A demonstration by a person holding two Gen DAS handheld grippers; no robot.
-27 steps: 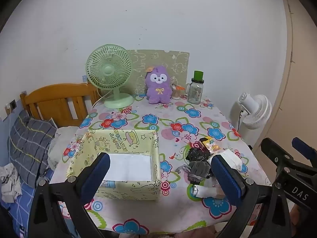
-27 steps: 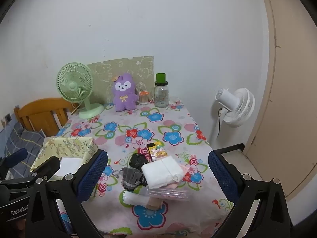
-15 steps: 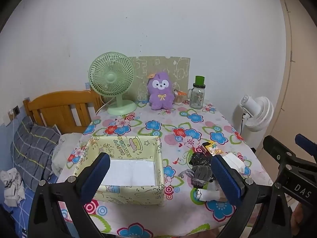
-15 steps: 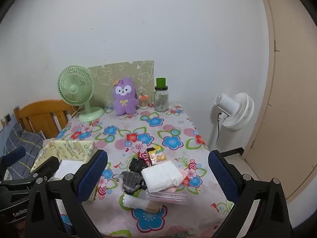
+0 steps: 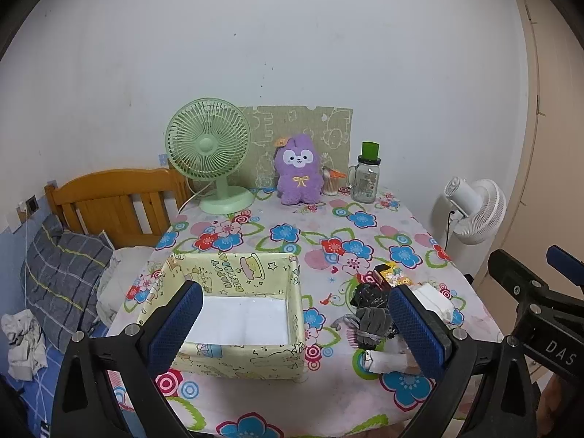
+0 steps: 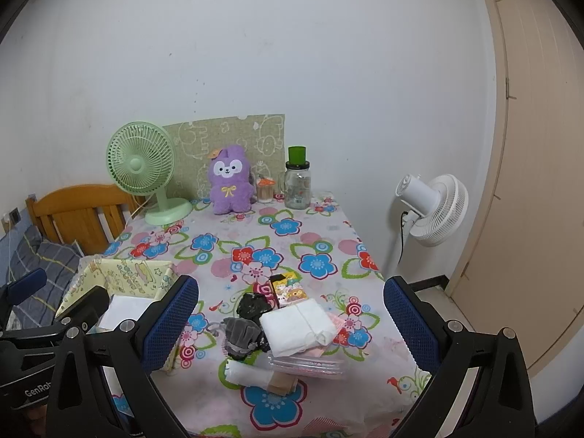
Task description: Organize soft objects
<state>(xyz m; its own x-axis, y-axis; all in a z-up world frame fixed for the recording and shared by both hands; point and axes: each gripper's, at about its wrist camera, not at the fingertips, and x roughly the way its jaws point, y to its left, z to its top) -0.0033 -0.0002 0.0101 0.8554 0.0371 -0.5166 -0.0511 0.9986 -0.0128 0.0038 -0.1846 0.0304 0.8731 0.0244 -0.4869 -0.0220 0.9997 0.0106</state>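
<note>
The soft things (image 6: 284, 328) lie heaped on the flowered tablecloth (image 6: 255, 248) just right of the empty yellow fabric box (image 5: 233, 314): a folded white cloth (image 6: 297, 325) on top, a grey velvet pouch (image 6: 239, 335) and a crumpled black piece (image 6: 253, 304) beside it, clear plastic packets (image 6: 310, 365) underneath. Both the left gripper (image 5: 295, 325) and the right gripper (image 6: 288, 323) hang above the near table edge, jaws spread wide, holding nothing. I'd worry about that heap: pinching the white cloth may drag the slippery packets along, or spill pieces toward the table's front edge. The box looks floppy, so a careless drop could fold its wall inward.
</note>
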